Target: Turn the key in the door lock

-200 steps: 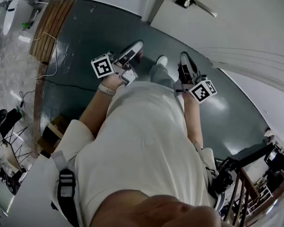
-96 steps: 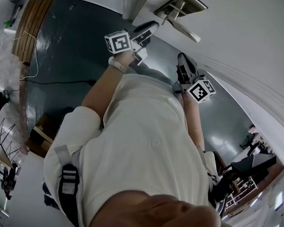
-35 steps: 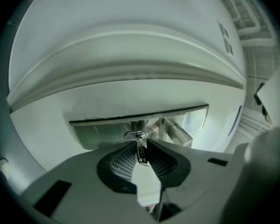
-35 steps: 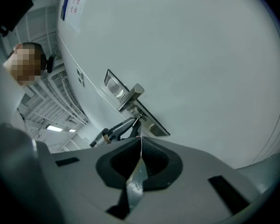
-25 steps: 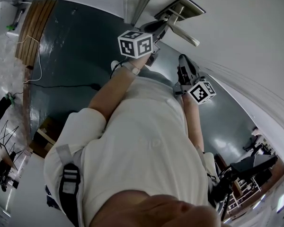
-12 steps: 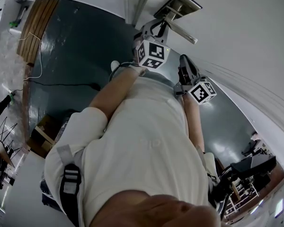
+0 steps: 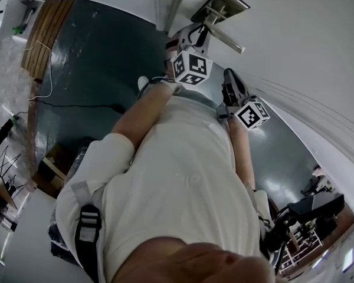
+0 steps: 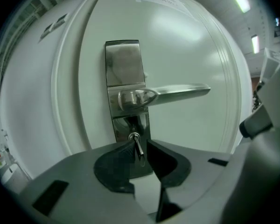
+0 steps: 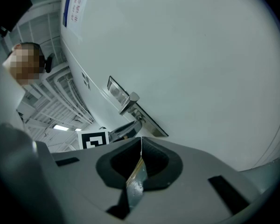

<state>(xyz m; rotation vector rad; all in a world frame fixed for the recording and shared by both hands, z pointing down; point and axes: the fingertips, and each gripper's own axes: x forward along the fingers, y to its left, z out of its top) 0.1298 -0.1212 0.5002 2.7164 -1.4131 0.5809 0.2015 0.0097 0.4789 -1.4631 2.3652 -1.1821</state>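
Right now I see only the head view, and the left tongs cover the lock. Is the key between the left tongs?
Observer: Yes, the key sits in the lock under the handle, between the left tongs.
Operator: Do they clamp it?
Observer: No, their jaws have just been opening; a gap shows beside the key.
Operator: And the right tongs?
Observer: Shut, with nothing between them.
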